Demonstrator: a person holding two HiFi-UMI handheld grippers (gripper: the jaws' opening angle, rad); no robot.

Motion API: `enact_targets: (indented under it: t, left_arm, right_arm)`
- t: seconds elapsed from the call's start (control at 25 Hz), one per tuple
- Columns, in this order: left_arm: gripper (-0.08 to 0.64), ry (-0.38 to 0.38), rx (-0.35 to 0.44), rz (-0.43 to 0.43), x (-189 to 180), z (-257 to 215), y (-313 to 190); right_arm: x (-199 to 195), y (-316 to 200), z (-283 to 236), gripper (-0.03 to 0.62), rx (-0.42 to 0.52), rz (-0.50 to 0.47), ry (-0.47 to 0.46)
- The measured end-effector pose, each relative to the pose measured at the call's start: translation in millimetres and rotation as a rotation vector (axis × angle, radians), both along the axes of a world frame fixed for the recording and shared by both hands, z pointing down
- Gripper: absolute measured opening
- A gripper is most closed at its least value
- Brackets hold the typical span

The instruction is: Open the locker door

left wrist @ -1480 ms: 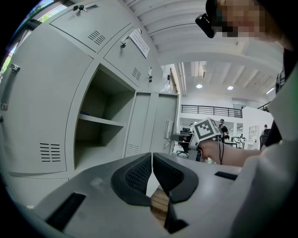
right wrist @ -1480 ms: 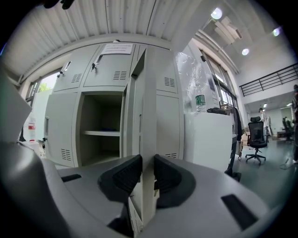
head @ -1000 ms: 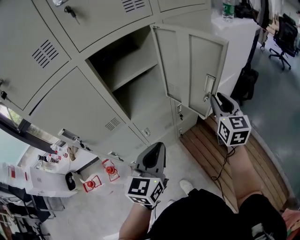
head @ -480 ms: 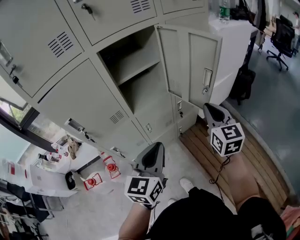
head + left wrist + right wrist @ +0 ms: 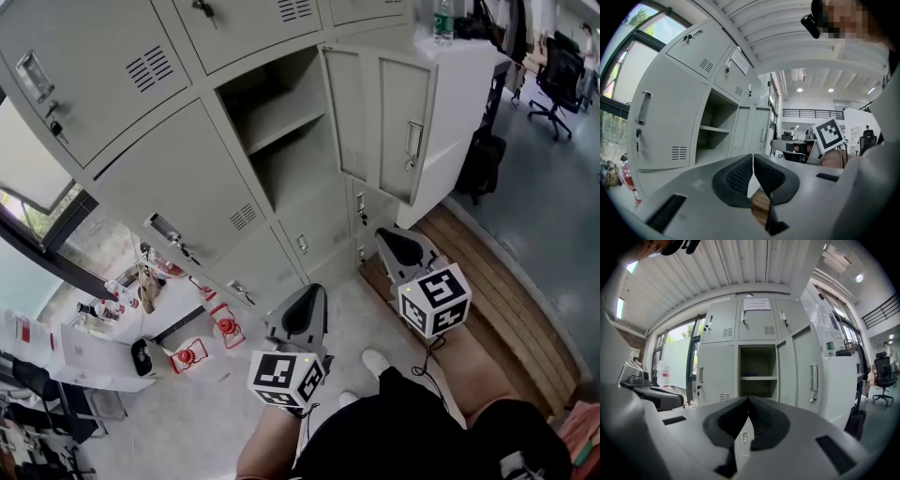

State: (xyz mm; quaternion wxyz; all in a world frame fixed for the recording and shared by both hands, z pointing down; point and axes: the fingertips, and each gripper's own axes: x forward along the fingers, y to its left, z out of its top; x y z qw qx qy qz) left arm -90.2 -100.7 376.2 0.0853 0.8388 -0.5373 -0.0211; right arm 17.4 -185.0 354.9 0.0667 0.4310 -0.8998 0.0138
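Observation:
The grey locker door (image 5: 394, 122) stands swung open to the right, its handle (image 5: 411, 150) on the side facing me. Behind it the compartment (image 5: 281, 131) shows one bare shelf. My right gripper (image 5: 382, 236) hangs below the door, apart from it, jaws shut and empty. In the right gripper view (image 5: 749, 399) the pads meet, with the open door (image 5: 811, 376) farther off on the right. My left gripper (image 5: 309, 292) is lower and to the left, also shut on nothing; its pads touch in the left gripper view (image 5: 753, 158).
Closed lockers (image 5: 178, 187) with handles surround the open one. A wooden platform (image 5: 506, 300) lies on the floor at right, and small red items (image 5: 225, 330) sit at left. A black bag (image 5: 483, 159) leans by the white cabinet; an office chair (image 5: 562, 66) stands beyond.
My right gripper has drawn back from the door's handle, down and toward me, and has gone from open to shut. The left gripper has backed off slightly. The door stays open.

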Motion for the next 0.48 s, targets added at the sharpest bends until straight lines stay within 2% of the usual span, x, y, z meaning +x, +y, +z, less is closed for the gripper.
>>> enact_targets:
  t: [0.48]
  left_arm:
    - [0.021,-0.003,-0.002,0.000,-19,6,46]
  right_arm:
    - [-38,74,10,0.054,-0.023,-0.072,-0.020]
